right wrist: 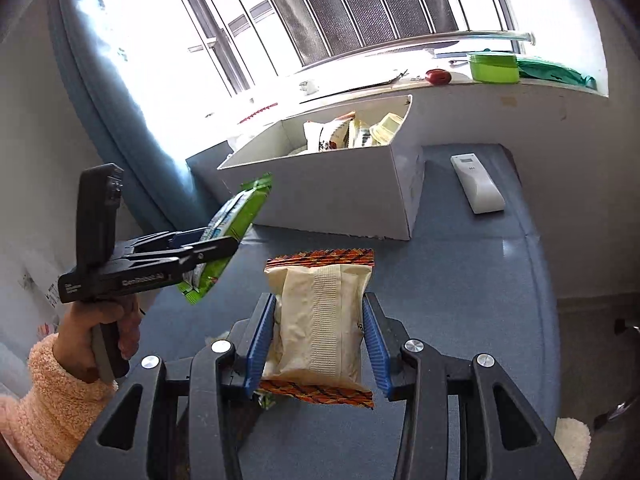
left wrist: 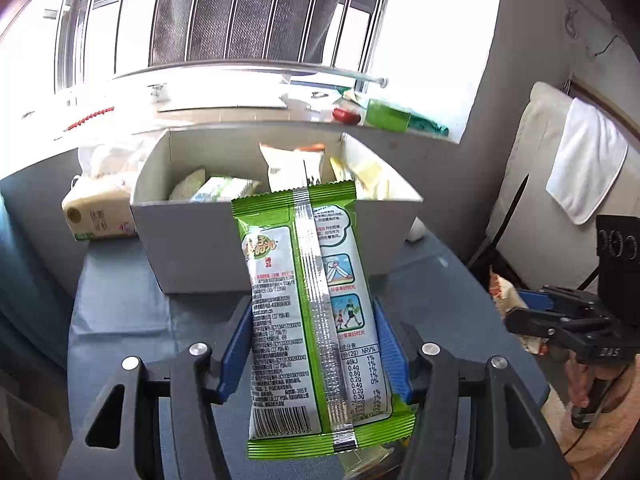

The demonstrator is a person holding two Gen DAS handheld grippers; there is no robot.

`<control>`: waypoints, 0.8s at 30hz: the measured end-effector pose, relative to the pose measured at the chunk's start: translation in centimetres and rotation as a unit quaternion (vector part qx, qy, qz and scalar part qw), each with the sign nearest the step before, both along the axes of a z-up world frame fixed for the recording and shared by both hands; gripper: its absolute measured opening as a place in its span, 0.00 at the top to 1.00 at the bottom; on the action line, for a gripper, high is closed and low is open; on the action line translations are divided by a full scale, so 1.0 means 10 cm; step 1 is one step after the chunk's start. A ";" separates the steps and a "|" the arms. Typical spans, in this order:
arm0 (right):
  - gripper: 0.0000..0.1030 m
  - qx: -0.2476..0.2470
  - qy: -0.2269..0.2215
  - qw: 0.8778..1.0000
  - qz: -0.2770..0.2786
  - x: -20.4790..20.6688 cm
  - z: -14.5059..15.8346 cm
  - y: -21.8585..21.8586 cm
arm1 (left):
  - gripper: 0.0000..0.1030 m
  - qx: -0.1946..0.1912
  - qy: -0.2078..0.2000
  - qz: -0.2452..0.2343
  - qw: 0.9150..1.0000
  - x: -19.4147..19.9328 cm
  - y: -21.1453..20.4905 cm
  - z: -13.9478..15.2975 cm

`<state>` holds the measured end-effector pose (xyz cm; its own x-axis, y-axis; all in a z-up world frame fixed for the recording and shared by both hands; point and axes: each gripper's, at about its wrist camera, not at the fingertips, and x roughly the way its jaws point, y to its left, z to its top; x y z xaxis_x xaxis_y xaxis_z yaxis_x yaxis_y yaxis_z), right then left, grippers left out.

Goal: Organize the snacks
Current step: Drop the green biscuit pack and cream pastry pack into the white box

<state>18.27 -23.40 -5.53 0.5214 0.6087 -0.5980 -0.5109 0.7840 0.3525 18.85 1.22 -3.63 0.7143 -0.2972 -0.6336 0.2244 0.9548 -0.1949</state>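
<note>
Left wrist view shows the box (left wrist: 208, 256) on the counter (left wrist: 120, 312) already holding several snacks. Left fingers (left wrist: 390, 344) grip a green packet (left wrist: 316, 320) and right fingers (right wrist: 376, 336) grip a cream packet (right wrist: 320, 320); both hang short of the box, so I judge two drops remain.

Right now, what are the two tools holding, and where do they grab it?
The left tool squeezes a green snack packet by its long sides, near the bottom. The right tool squeezes a cream snack packet by its sides.
</note>
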 end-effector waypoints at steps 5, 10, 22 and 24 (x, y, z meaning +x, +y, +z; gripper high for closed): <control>0.54 0.007 -0.024 1.000 0.011 0.37 0.38 0.16 | 0.39 -0.024 -0.037 0.020 0.999 0.28 0.27 0.39; 0.54 -0.038 -0.044 0.998 -0.018 1.03 0.59 0.36 | 0.39 -0.008 -0.029 0.049 0.998 0.95 0.43 0.48; 0.54 -0.060 0.002 0.997 -0.049 2.25 0.47 0.68 | 0.22 0.047 0.014 0.068 0.996 1.83 0.46 0.15; 0.53 -0.067 0.006 0.996 -0.053 2.35 0.44 0.73 | 0.00 0.057 0.040 0.076 0.995 1.95 0.48 0.10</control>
<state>41.73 -16.13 -1.17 0.5704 0.4656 -0.6767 -0.4191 0.8735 0.2478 38.36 6.05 -2.67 0.6908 -0.1122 -0.7143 0.0636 0.9935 -0.0945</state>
